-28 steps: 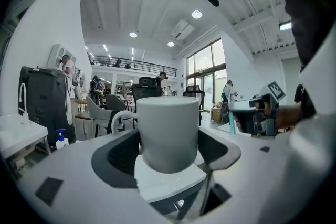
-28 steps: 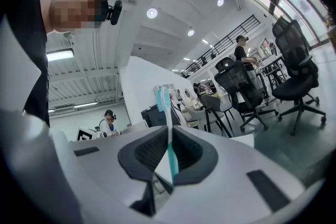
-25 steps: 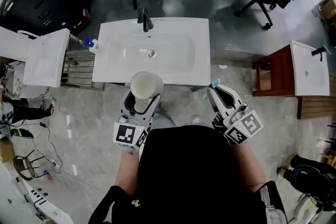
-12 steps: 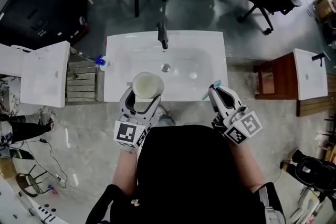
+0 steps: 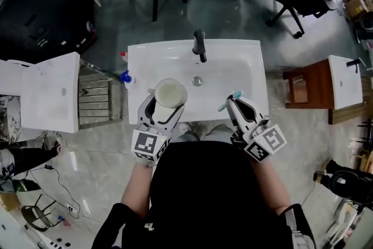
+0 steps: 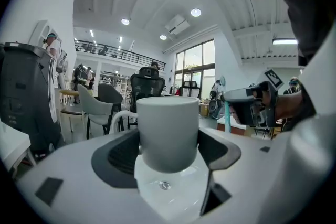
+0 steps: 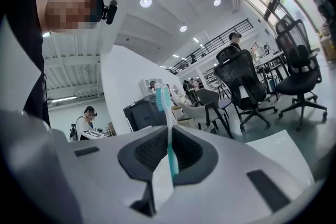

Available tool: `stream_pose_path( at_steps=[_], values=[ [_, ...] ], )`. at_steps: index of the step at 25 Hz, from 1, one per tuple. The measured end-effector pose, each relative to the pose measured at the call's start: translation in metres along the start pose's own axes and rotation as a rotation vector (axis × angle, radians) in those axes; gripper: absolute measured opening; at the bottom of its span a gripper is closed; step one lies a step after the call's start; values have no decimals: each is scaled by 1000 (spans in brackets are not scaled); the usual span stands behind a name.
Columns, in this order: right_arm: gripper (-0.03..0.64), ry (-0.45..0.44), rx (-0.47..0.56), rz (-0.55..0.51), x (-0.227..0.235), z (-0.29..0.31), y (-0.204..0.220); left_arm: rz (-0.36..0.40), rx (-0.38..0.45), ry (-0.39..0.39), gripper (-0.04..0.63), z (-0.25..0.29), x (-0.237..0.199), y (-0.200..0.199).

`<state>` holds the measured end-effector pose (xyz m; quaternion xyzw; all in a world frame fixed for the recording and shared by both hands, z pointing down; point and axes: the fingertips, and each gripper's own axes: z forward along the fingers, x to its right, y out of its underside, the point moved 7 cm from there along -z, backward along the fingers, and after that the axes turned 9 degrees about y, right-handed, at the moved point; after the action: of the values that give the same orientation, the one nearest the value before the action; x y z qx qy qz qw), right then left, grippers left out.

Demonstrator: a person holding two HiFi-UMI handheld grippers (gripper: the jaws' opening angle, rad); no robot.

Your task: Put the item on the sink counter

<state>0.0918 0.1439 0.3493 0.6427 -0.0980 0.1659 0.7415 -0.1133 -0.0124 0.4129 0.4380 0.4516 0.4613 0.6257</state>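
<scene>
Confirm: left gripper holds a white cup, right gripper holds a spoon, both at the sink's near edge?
Not a spoon. The right gripper holds a teal and white toothbrush, clear in the right gripper view. The rest is right: the left gripper holds the white cup, both at the near edge of the sink.

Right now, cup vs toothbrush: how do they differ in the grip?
The cup is wide and off-white, and the left gripper's jaws stand spread around it. The toothbrush is thin, teal and white, and the right gripper's jaws are nearly together on its handle. The cup sits upright, mouth up; the toothbrush pokes out past the jaws, bristle head first. Both are clamped and held over the front of the sink.
</scene>
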Motion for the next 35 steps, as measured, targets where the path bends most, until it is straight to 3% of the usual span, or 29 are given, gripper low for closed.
stream_pose_path(
  at_steps=[12,17,35],
  values=[
    [46,97,-43,2,-2,2,5,-11,-72,-57,347,48,-54,38],
    [46,125,-75,11,14,14,10,10,-119,-106,347,74,-85,58],
    [46,226,-195,54,77,56,13,-37,-235,-159,347,157,-168,126]
  ],
)
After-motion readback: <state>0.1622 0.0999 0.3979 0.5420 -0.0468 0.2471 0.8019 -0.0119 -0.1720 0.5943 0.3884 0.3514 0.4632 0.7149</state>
